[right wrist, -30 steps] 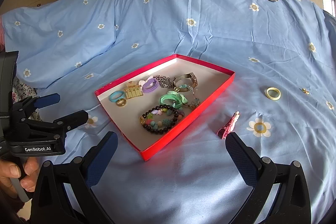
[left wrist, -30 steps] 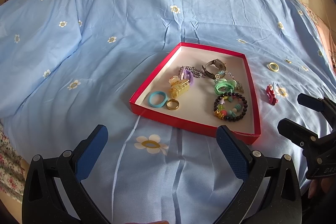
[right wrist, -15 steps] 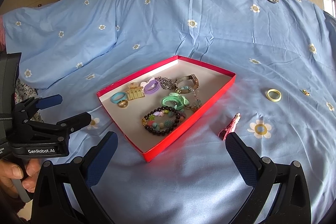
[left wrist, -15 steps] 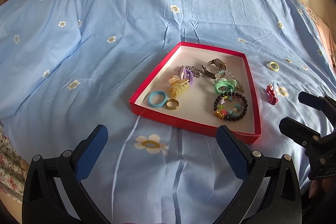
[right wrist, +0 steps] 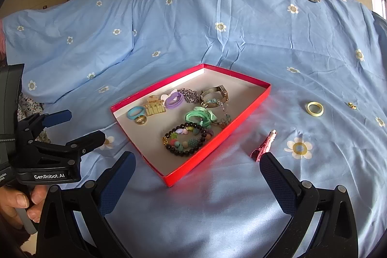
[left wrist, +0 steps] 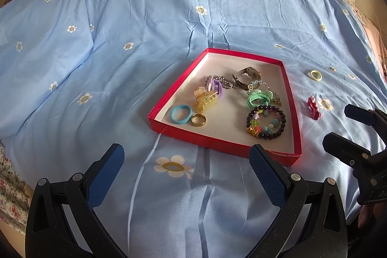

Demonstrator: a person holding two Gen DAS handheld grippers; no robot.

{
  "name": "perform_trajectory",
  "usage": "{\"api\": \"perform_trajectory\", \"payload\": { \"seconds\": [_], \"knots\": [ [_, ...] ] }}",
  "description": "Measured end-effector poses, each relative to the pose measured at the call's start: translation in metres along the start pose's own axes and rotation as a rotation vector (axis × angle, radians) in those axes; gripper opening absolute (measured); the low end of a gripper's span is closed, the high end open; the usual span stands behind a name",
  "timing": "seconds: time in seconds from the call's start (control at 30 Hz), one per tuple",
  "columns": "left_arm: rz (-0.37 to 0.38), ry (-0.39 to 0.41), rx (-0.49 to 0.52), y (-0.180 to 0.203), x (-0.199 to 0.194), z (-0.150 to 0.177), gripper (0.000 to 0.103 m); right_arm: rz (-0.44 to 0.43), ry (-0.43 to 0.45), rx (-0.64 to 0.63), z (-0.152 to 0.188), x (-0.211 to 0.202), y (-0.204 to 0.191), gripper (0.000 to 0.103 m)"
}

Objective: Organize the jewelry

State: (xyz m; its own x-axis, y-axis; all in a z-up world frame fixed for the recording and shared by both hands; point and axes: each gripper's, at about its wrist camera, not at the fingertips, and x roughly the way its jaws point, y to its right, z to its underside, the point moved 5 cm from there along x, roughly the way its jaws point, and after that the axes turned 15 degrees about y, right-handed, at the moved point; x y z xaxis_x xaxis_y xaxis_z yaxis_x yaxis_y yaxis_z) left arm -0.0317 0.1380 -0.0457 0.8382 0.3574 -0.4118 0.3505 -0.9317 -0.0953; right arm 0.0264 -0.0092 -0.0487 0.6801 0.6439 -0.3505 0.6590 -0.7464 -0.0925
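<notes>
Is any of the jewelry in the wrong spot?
Yes. Three pieces lie loose on the blue flowered bedsheet, outside the red tray: a pink hair clip, a pale yellow ring and a tiny gold piece. Everything else sits inside the tray.

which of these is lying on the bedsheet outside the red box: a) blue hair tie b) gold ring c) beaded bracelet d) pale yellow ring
d: the pale yellow ring lies on the blue sheet, apart from the red box, which holds the other three.
</notes>
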Motion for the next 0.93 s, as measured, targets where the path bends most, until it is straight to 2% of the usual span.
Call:
{"api": "perform_trajectory", "payload": {
  "seconds": [0.53, 0.93],
  "knots": [
    [0.013, -0.008, 0.006, 0.0, 0.005, 0.0, 0.103, -0.001, -0.013, 0.013, 0.003, 0.001, 0.007, 0.103],
    [0.022, -0.013, 0.002, 0.003, 0.008, 0.001, 0.103, 0.007, -0.056, 0.03, 0.009, 0.011, 0.014, 0.103]
  ]
}}
